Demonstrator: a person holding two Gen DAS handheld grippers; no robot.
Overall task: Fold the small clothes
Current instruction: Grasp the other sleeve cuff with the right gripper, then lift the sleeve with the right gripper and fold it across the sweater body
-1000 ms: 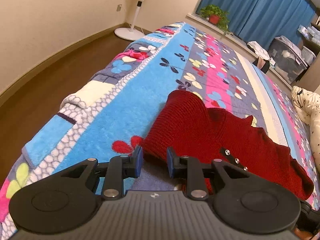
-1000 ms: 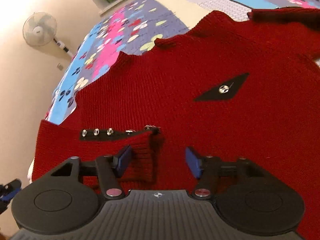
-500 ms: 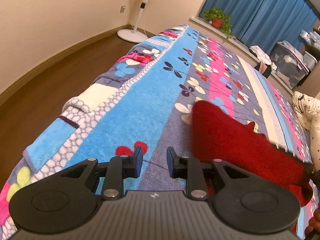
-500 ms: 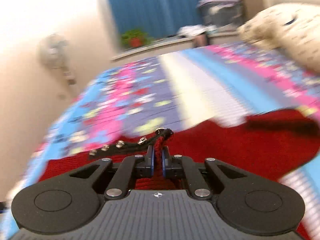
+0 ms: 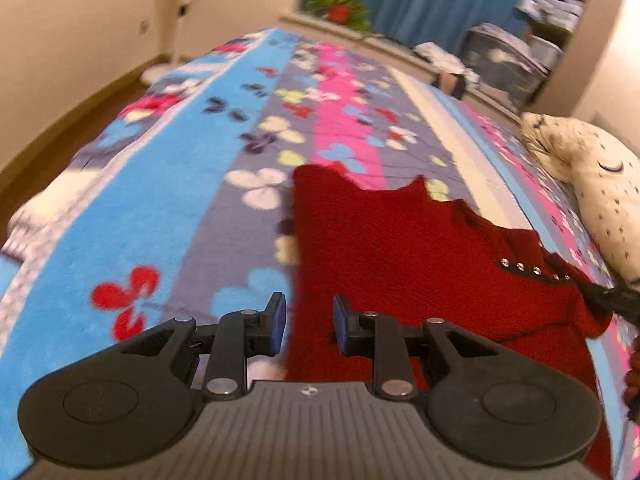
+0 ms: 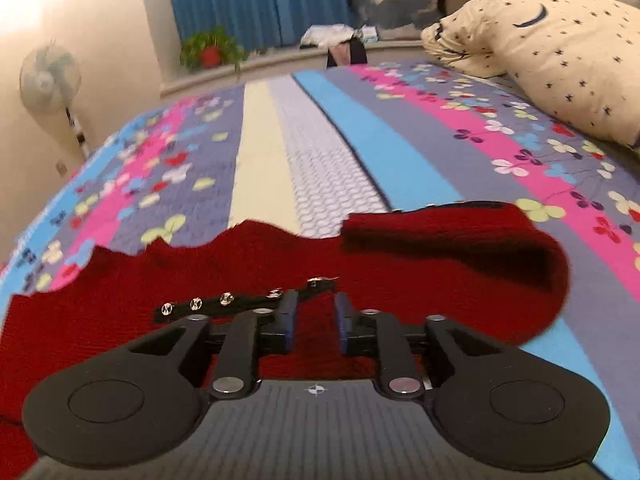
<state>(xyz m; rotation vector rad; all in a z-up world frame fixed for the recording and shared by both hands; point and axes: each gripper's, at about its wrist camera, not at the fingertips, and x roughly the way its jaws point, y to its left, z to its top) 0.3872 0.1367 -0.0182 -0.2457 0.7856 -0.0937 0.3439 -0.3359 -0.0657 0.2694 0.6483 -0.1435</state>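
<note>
Since the earlier frames our right tongs (image 6: 314, 322) have let go of the black studded strap (image 6: 244, 300) they were pinching & their jaws have just been opening; now they stand a bit apart over the red knit sweater (image 6: 400, 276), nothing clamped btwn them. Strap lies just ahead of the left pad. Our left tongs (image 5: 308, 324) slid toward the sweater (image 5: 400, 248); before they hung over bare blanket, now the sweater's left edge runs btwn the pads. Jaws apart, gap unchanged, not pressing cloth. Sweater lies on the bed's flowered blanket (image 5: 192, 200), one sleeve folded back over the body at the right side. Star-print pillow (image 6: 560, 52) sits well apart, at the far right.
</note>
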